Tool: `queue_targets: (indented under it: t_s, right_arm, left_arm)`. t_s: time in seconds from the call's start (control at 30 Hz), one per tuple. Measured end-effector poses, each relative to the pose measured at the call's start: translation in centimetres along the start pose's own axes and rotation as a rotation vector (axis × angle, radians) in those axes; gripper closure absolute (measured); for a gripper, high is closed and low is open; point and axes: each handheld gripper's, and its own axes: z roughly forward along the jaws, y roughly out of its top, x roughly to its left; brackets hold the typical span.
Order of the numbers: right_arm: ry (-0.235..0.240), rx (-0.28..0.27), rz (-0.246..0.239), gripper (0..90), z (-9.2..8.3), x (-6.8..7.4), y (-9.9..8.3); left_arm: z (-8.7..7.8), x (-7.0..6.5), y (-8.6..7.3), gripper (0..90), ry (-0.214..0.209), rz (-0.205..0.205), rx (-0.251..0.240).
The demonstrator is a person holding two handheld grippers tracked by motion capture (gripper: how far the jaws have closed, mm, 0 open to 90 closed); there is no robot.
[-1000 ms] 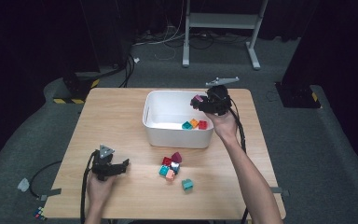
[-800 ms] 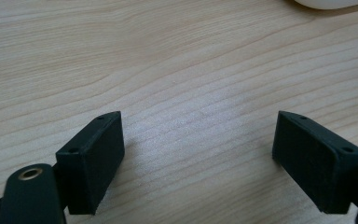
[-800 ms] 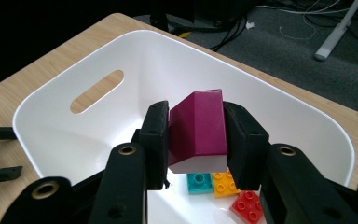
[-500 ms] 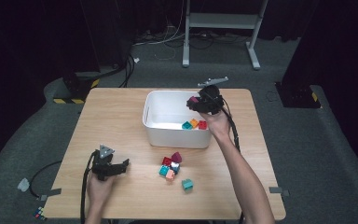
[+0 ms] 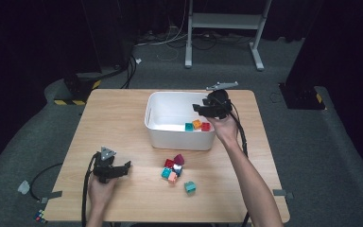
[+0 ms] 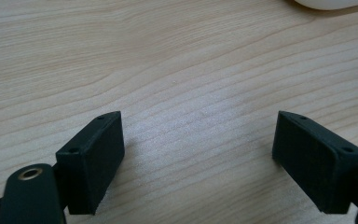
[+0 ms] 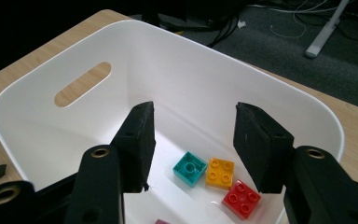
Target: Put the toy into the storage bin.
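No writing or brand can be read on anything here. The right tool hangs over the white bin at the far middle of the desk; its jaws have just been opening and now stand partly apart with nothing between them. Below them on the bin floor lie a teal brick, an orange brick and a red brick in a row, and what looks like a purple piece at the right gripper view's bottom edge. The left tool rests near the desk's front left, jaws wide over bare wood. A cluster of loose bricks lies just in front of the bin.
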Motion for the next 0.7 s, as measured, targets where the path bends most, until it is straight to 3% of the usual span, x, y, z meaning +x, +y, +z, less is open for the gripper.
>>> queue_targets:
  t_s: [0.33, 0.7]
  right_arm:
    - [0.036, -0.066, -0.001, 45.5, -2.4, 0.2, -1.5]
    - [0.06, -0.084, -0.007, 46.4, -3.9, 0.7, -3.4]
  left_arm:
    - [0.0, 0.0, 0.0, 16.8, 0.001, 0.0, 0.0]
    - [0.0, 0.0, 0.0, 16.8, 0.0, -0.001, -0.001]
